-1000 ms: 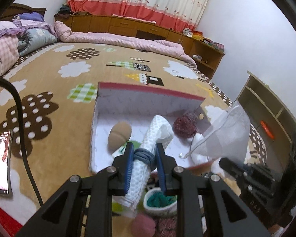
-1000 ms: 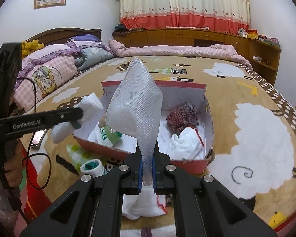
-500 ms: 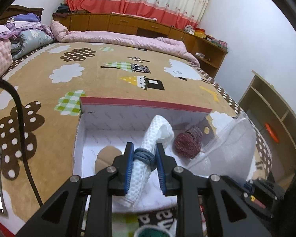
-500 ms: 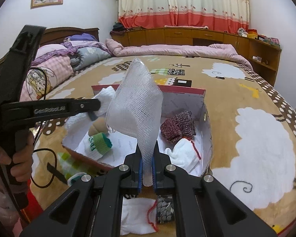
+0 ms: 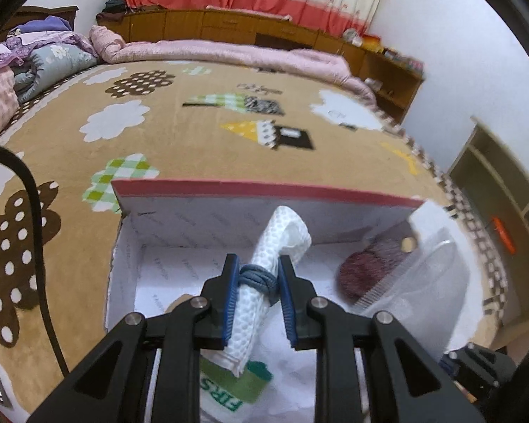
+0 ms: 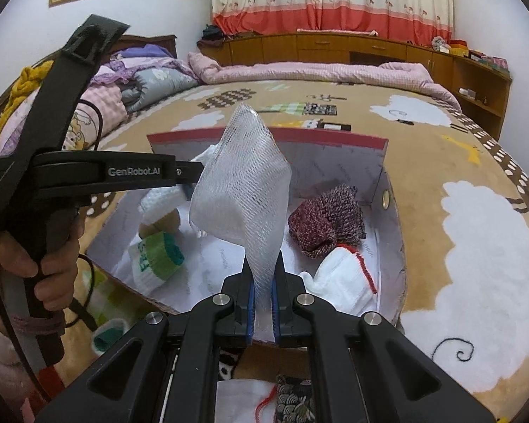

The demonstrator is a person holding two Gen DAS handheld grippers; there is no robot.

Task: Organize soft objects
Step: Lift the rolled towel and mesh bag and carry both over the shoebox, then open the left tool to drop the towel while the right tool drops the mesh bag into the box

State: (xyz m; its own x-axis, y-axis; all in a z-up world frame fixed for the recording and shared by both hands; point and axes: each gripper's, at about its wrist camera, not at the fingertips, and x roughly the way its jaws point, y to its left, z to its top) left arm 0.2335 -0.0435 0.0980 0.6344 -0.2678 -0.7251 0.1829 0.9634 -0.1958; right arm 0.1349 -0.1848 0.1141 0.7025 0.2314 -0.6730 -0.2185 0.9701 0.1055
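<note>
Over the open box (image 5: 264, 190) on the bed, the left tool (image 5: 255, 294) clamps a rolled white cloth (image 5: 264, 282) while the right tool (image 6: 262, 305) pinches a mesh bag (image 6: 243, 194); both appear ready for lowering inside and release.

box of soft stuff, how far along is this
Done: a maroon knit piece, a white glove and a green-cuffed sock already lie in the box. In hand: the left gripper holds a rolled white cloth over the box, and the right gripper pinches a mesh bag. Left: a teal-cuffed sock and more fabric lie outside, on the blanket.
</note>
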